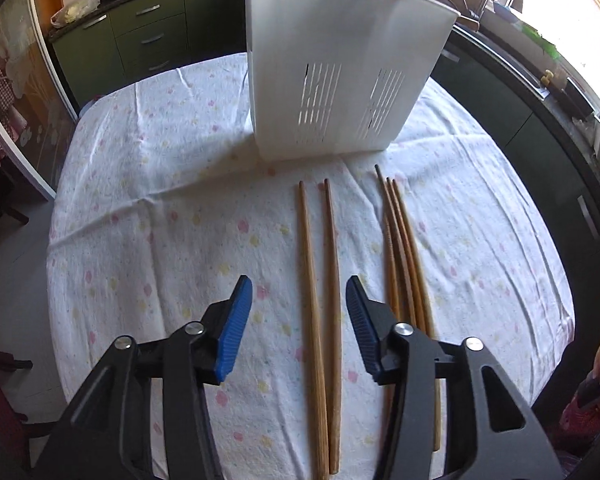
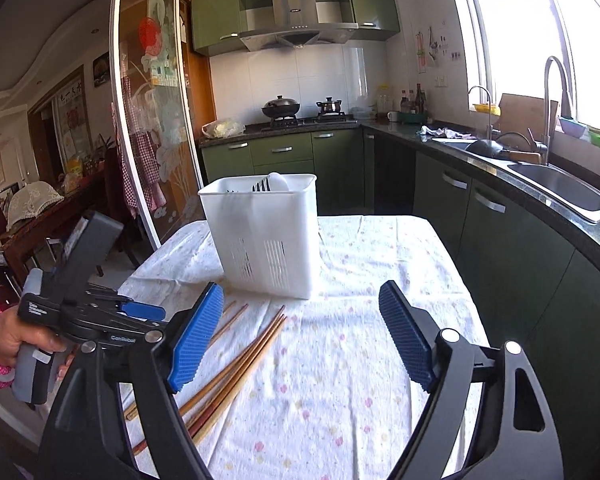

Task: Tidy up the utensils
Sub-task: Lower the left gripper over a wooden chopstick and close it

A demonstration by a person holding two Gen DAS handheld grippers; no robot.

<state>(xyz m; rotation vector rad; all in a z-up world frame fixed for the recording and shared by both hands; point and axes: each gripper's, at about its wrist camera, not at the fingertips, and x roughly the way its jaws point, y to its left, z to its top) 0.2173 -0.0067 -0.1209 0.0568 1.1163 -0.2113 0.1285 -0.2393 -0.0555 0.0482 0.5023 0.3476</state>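
Note:
A white slotted utensil holder (image 1: 332, 80) stands upright at the far side of the cloth-covered table (image 1: 160, 200). It also shows in the right wrist view (image 2: 268, 232), with forks and a white spoon inside. Two wooden chopsticks (image 1: 320, 300) lie side by side between the fingers of my left gripper (image 1: 300, 292), which is open and above them. A bundle of several more chopsticks (image 1: 404, 248) lies just right of it, also seen in the right wrist view (image 2: 236, 372). My right gripper (image 2: 300, 308) is open and empty over the table. The left gripper (image 2: 100, 312) shows there at left.
Green kitchen cabinets and a dark counter (image 2: 540, 200) run along the right with a steel sink (image 2: 560, 184). A stove with pots (image 2: 300, 114) is at the back. A glass sliding door (image 2: 148, 120) stands left of the table.

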